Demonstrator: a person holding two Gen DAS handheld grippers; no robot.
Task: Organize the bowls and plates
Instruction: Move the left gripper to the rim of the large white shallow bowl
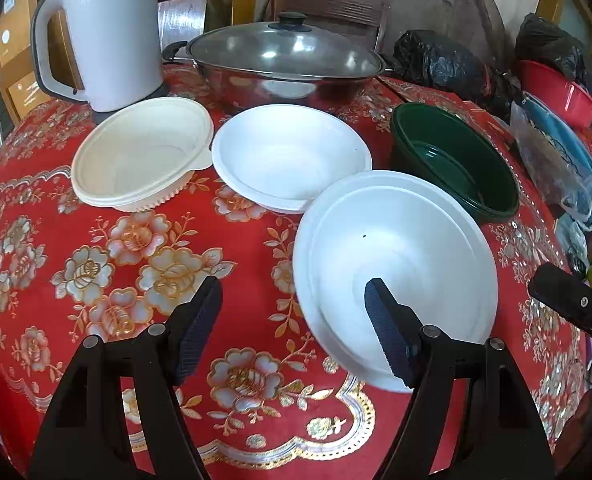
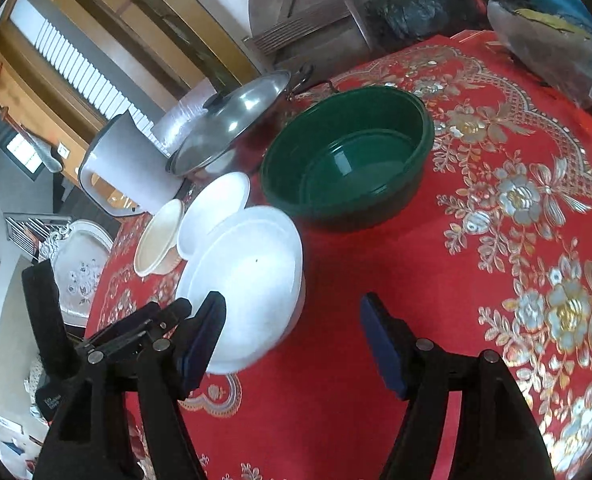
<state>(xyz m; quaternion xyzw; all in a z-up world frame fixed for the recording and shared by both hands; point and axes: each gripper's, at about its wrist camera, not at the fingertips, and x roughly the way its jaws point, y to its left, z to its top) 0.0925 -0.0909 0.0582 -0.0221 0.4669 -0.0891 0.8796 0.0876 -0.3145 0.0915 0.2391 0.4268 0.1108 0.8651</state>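
Both jaws wide, empty. Left gripper straddles near white round foam bowl rim; pinch gently, nest into far white bowl.

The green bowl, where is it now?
The green bowl stands on the table's right side in the left wrist view, behind the nearest white bowl.
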